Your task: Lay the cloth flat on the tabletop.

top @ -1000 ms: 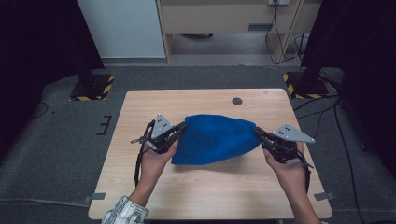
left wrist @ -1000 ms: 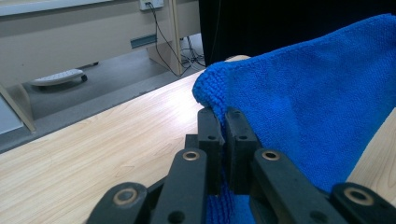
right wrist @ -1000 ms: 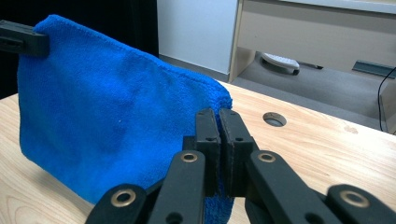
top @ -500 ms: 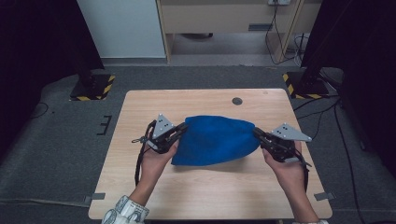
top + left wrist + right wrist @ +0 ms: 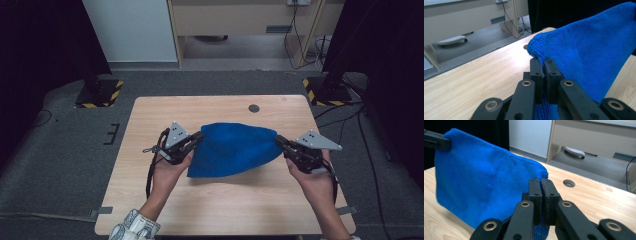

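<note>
The left gripper [image 5: 199, 138], with its grey three-cornered plate on top, has its two black jaws pinched tight on one upper corner of the blue terry-cloth towel [image 5: 231, 148]; in the left gripper view the fabric edge is squeezed between the pads [image 5: 543, 65]. The right gripper [image 5: 279, 141] is likewise clamped on the opposite upper corner, the cloth caught between its jaws in the right gripper view [image 5: 541, 182]. The towel hangs stretched between the two, lifted over the middle of the light wooden rectangular table [image 5: 150, 120], casting a shadow on the wood beneath. A small dark round hole [image 5: 254, 108] sits in the tabletop beyond the towel.
</note>
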Motion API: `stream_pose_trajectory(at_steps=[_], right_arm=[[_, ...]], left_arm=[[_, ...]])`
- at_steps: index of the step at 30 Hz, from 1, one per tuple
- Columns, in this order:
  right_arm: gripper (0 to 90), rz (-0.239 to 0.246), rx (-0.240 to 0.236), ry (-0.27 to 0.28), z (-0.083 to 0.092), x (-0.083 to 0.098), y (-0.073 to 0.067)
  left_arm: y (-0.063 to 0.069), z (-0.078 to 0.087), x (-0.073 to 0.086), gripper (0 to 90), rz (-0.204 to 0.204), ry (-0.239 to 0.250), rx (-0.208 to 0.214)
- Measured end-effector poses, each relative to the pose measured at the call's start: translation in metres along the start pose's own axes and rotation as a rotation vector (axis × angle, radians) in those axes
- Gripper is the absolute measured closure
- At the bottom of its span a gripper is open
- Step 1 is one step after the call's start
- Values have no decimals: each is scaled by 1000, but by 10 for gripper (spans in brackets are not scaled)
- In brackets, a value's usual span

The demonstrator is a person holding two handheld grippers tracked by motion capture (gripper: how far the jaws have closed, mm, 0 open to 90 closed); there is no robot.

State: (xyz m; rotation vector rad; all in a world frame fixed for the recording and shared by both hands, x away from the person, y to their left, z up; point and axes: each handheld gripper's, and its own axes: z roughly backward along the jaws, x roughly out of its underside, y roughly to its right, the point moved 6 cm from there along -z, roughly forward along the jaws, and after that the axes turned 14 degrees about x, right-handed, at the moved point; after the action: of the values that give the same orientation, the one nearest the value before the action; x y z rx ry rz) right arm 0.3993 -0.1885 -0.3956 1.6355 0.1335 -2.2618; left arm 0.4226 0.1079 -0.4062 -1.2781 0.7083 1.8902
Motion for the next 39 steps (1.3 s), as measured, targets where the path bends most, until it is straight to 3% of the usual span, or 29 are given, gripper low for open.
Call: stream_pose_trajectory(at_steps=[8,16,20,27,31,39], right_arm=[[870,25,4,39,23,-23,-4],[871,30,10,5,2,-15,3],[870,15,11,25,7,-17,6],[870,14,3,56,24,-28,8],[870,18,12,36,14,-29,12],[870,11,12,-30,-32,-11,17]], left_arm=[[9,10,-19,864,-19,41,15],[10,10,-19,865,-28,25,5],[14,18,-21,866,-26,13,-4],[28,33,-35,867,-53,35,3],[18,23,-34,867,-46,11,-10],[-13,-6,-15,866,-8,-24,-38]])
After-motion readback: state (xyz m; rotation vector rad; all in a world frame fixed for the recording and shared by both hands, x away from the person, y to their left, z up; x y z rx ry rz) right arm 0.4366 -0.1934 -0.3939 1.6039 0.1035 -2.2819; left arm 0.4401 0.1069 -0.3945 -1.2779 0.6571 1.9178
